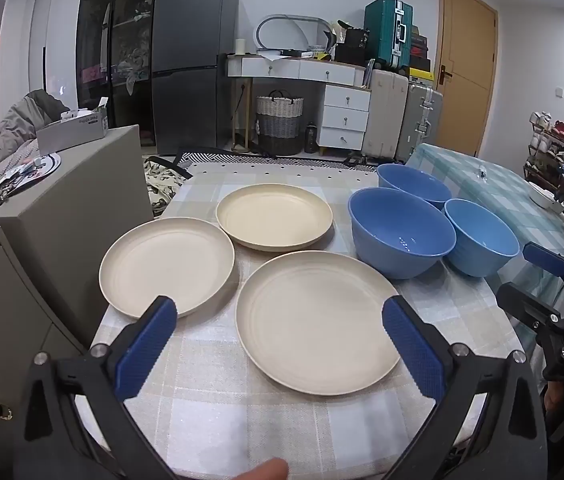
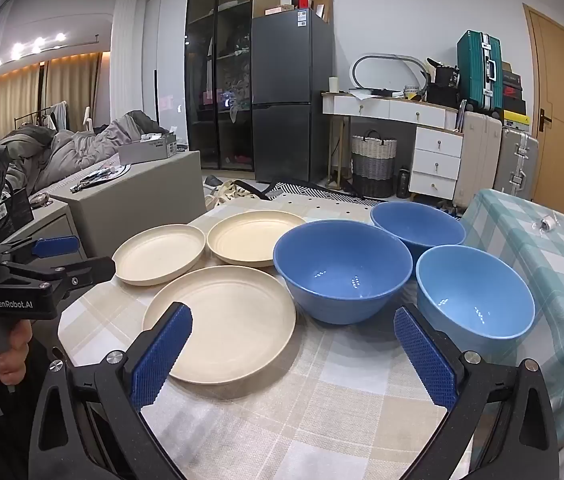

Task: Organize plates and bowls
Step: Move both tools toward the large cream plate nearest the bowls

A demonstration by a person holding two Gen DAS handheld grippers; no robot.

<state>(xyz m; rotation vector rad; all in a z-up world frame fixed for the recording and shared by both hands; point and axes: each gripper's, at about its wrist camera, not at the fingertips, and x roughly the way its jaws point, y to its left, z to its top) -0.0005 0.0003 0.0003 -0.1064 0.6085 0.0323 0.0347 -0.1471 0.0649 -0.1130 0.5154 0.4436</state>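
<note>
Both grippers, left gripper [image 1: 277,342] and right gripper [image 2: 296,350], gape empty over three round cream plastic plates [image 1: 316,322] and three blue bowls [image 2: 342,270] unstacked on the checked-cloth desk [image 2: 322,392]; stacking not begun, first grasp next.

Dark fridge [image 2: 290,92], white drawer desk [image 2: 436,156], stacked suitcases [image 2: 478,68], wooden door [image 2: 562,116], lit curtains [image 2: 69,88].

Three cream plates [image 1: 314,320] left, three blue bowls [image 1: 402,232] right, all upright, unstacked.

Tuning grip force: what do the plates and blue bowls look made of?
Cream plates: likely matte plastic or wheat-straw composite; dull surface, faint moulded rings, no glare. Blue bowls: probably plastic or melamine, semi-gloss; small crisp light reflections inside. Ceramic can't be ruled out.
</note>
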